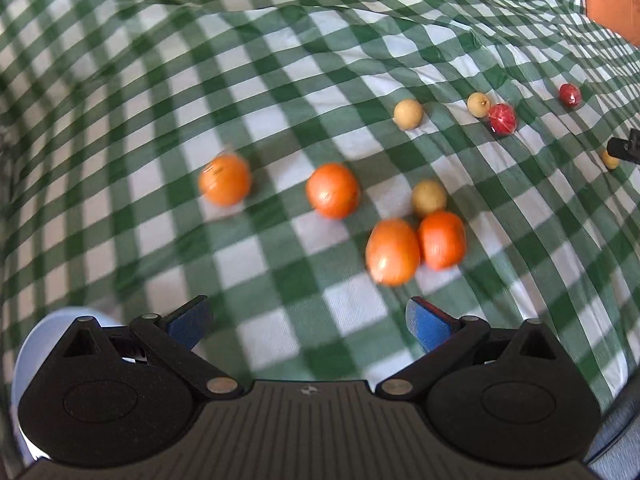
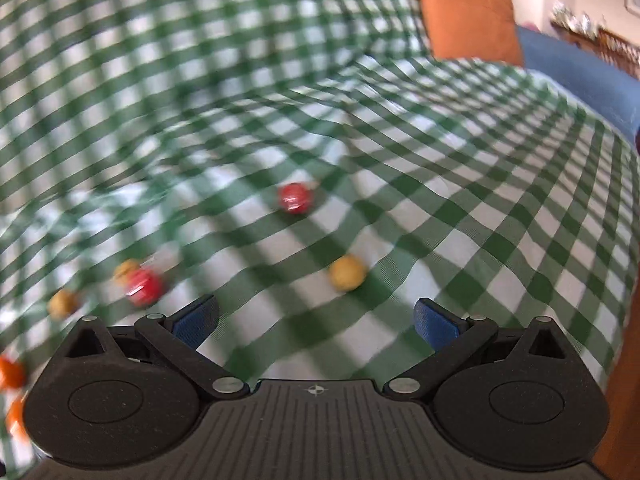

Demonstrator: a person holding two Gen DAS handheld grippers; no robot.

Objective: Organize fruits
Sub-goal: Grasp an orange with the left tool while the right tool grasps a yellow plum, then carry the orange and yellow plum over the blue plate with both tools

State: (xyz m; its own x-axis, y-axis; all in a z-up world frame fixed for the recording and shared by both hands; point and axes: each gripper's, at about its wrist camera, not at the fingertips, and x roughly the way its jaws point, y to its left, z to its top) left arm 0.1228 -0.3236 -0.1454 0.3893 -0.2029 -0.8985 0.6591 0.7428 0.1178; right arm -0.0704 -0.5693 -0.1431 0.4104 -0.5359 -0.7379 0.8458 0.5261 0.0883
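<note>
Left tool (image 1: 308, 322) held wide open and empty, 4 oranges (image 1: 392, 251) at frame centre, right tool (image 2: 316, 320) likewise spread, yellow fruit (image 2: 347, 272) just above it, checked cloth (image 1: 280, 80) beneath.

**Colour and pattern findings**

The cloth (image 1: 280, 80) was checked green and white. Four oranges (image 1: 332, 190) were orange; four small round fruits (image 1: 408, 114) were tan-yellow; two small fruits (image 1: 502, 119) were red. Both grippers had black bodies with blue finger pads (image 1: 424, 322). A cushion (image 2: 468, 8) was rust-orange, beside blue upholstery (image 2: 580, 76).
</note>
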